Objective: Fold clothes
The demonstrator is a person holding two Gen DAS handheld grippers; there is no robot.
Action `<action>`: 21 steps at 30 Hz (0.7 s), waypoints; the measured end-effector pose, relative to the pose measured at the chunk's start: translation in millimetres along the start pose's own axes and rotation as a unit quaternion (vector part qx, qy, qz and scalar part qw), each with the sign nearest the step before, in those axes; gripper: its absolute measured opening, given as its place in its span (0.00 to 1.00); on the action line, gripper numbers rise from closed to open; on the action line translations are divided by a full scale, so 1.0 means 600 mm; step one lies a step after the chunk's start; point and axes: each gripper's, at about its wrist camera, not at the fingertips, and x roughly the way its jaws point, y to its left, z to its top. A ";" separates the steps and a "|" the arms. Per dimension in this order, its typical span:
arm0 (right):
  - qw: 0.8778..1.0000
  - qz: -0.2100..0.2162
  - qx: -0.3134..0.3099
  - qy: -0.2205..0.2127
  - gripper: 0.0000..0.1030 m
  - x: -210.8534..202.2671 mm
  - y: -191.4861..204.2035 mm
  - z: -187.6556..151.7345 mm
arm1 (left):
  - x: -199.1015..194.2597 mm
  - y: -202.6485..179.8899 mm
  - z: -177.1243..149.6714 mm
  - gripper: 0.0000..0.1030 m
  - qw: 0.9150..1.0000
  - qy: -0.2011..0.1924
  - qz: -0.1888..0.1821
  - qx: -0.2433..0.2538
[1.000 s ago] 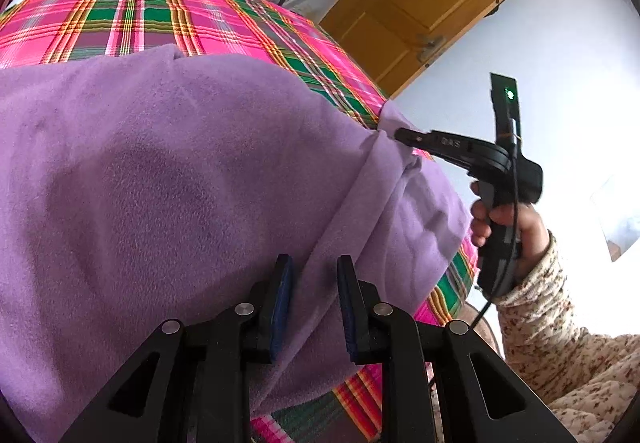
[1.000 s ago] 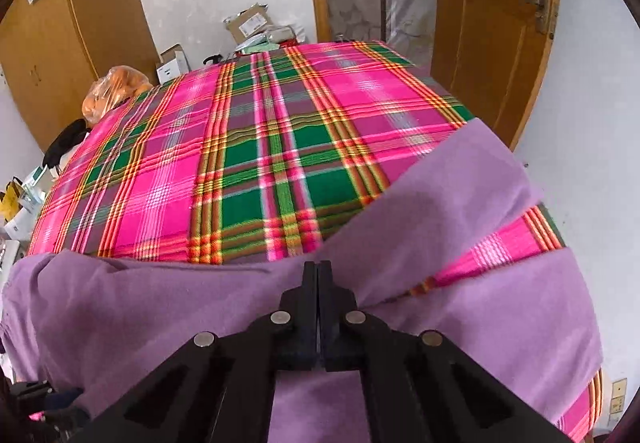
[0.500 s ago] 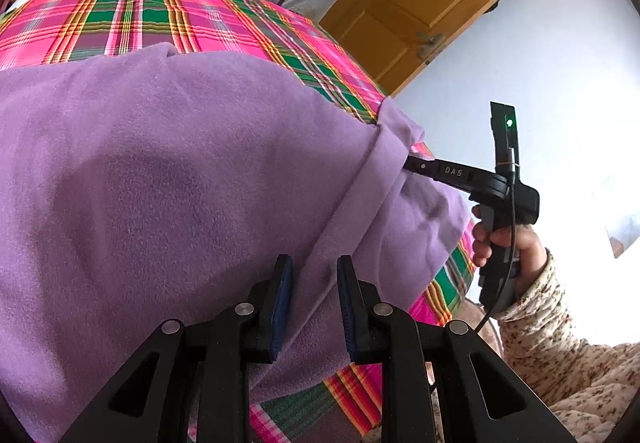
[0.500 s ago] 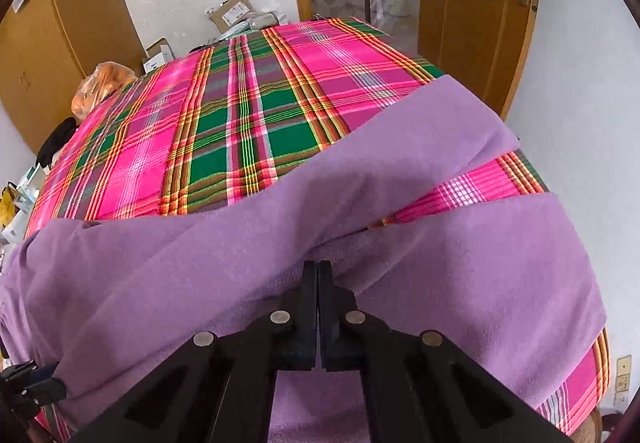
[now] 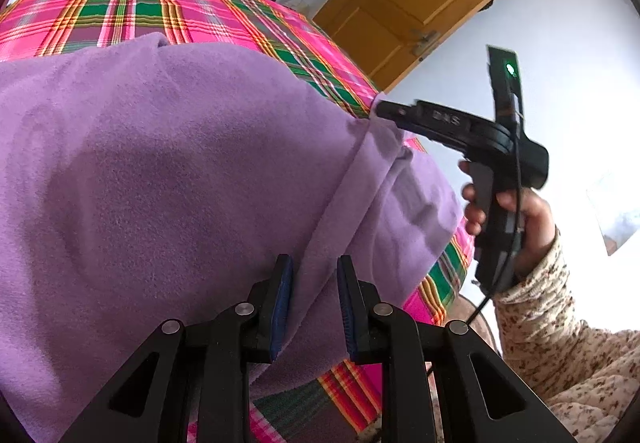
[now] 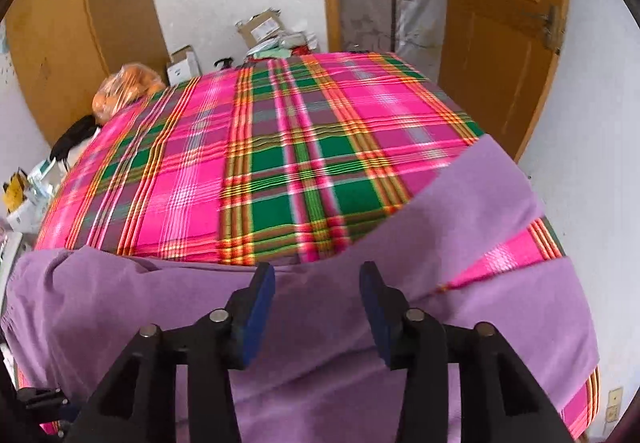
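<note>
A purple fleece garment (image 5: 168,179) lies spread over a pink-and-green plaid bedspread (image 6: 256,171), filling the lower half of both views. In the left wrist view, the left hand-held gripper (image 5: 311,301) sits at the bottom centre with its blue-padded fingers parted a little, a raised ridge of the purple cloth running up between them; whether the pads touch the cloth cannot be told. At the right of that frame the right hand-held gripper (image 5: 386,111) reaches to the garment's far edge, held by a hand (image 5: 516,215) in a speckled knit sleeve (image 5: 560,327). In the right wrist view its fingers stand wide apart over the purple cloth, gripping nothing. A wooden door (image 6: 504,27) stands at the upper right.
</note>
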 end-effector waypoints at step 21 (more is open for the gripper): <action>0.997 -0.056 -0.022 0.048 0.11 -0.002 -0.010 -0.038 | -0.013 0.003 -0.001 0.22 1.000 0.004 -0.017 0.008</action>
